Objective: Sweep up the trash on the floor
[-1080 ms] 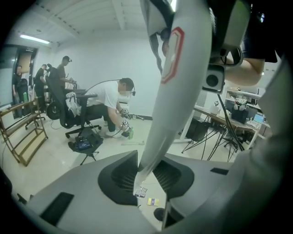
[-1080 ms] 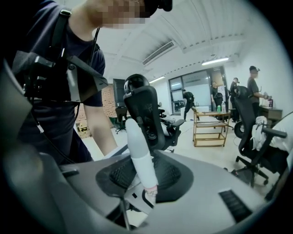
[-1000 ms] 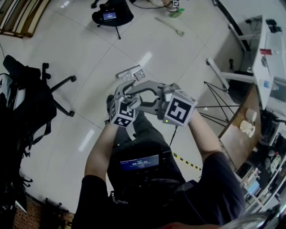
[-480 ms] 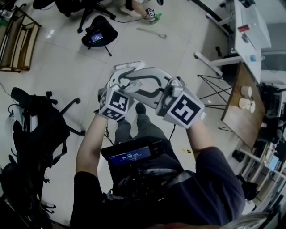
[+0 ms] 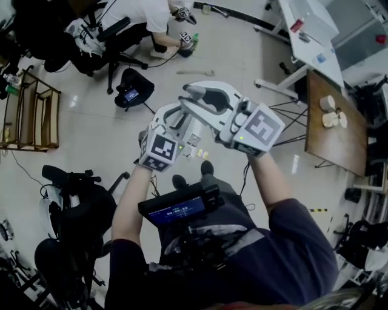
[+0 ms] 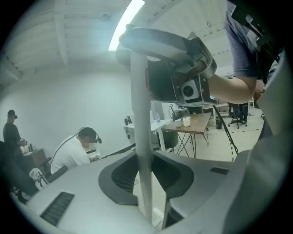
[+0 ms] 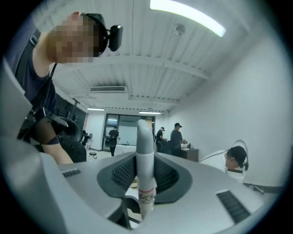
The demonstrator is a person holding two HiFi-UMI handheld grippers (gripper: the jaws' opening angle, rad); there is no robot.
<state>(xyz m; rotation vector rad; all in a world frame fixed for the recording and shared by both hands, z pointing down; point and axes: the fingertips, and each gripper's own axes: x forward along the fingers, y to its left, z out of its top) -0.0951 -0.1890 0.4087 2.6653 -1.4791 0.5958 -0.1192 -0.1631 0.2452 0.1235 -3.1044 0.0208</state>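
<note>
In the head view both grippers are held high and close together in front of my chest. In the left gripper view a pale broom handle (image 6: 141, 128) stands upright between the pads of the left gripper (image 6: 149, 178), which is shut on it. It rises to the right gripper's housing (image 6: 183, 87). In the right gripper view the handle's rounded, red-banded end (image 7: 144, 155) sticks up from the right gripper (image 7: 145, 178), which is shut on it. From above, the left gripper (image 5: 182, 115) sits just below the right gripper (image 5: 197, 94). Small pale scraps (image 5: 195, 140) lie on the floor beneath. The broom head is hidden.
A seated person in white (image 5: 136, 15) is at the back beside a black stand with a screen (image 5: 130, 94). A pale stick (image 5: 195, 72) lies on the tiles. There is a wooden table (image 5: 333, 121) on the right, a wooden rack (image 5: 36, 115) on the left and a chair with black bags (image 5: 79, 206) near left.
Both grippers have risen together towards the head camera with the handle in them. The right gripper has tipped up to point more level, and more of the far room now shows.
</note>
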